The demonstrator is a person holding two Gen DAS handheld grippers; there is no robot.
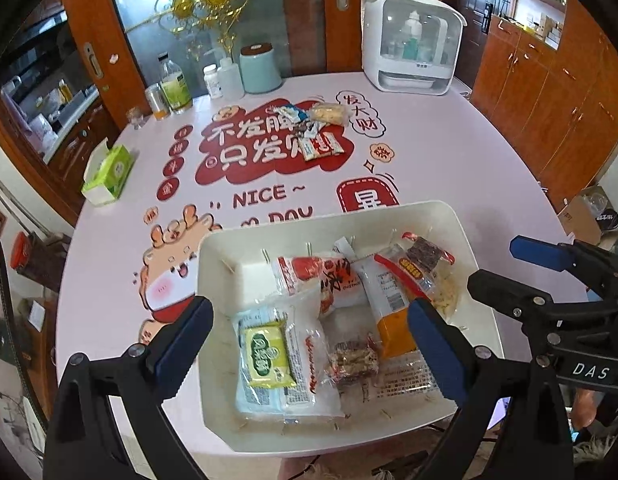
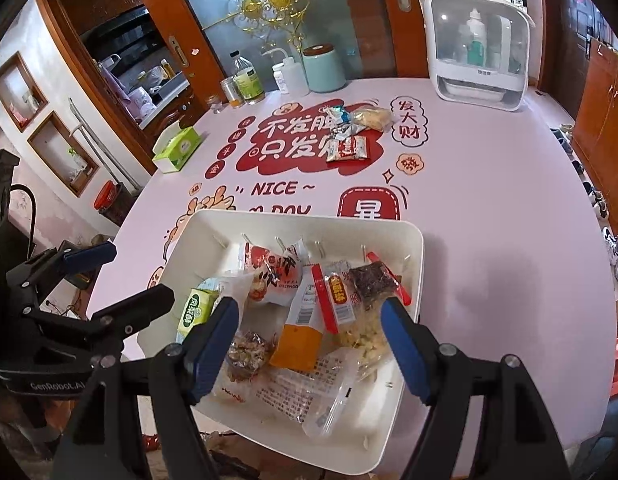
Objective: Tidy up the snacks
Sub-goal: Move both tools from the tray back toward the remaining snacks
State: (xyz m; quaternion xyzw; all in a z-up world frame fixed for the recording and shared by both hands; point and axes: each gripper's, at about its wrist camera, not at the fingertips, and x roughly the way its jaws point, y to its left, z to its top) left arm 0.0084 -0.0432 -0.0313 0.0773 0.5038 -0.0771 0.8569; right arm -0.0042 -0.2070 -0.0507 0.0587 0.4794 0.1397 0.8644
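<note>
On the pink table (image 1: 449,168), one tissue box (image 1: 109,174) is seen at the left. Two grippers hang over one white bin (image 1: 213,264): the left gripper (image 1: 309,344) and the right gripper (image 2: 309,340), both spread wide, nothing held. About seven snack packets (image 1: 277,360) lie inside; four more (image 1: 317,132) lie beyond.

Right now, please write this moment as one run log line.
left gripper: open, empty | right gripper: open, empty | white bin: holds snacks | loose snacks: mid-table

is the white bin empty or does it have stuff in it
Not empty: the white bin holds several snack packets, including a green packet and an orange-ended packet.
</note>
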